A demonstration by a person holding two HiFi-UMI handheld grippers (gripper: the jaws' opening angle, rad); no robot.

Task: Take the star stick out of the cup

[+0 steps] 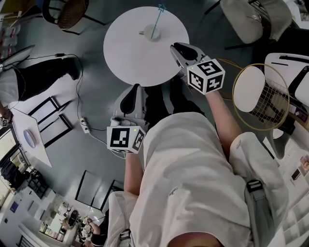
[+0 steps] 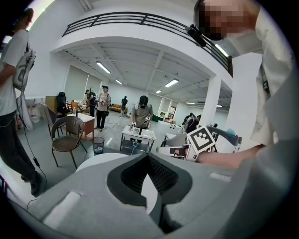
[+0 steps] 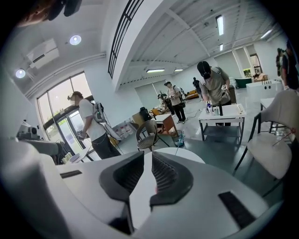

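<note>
A small white cup stands near the far side of a round white table, apart from both grippers. A thin blue star stick leans out of it, star up. My right gripper hangs over the table's right edge, jaws together and empty, well short of the cup. My left gripper is lower, just off the table's near edge, also shut with nothing held. In the right gripper view the star stick shows small beyond the table. The left gripper view shows the table and the right gripper.
A badminton racket and white chairs lie to the right. A brown chair stands at the back left, and a cable with a power strip runs along the floor. Several people stand around the room, one at the left.
</note>
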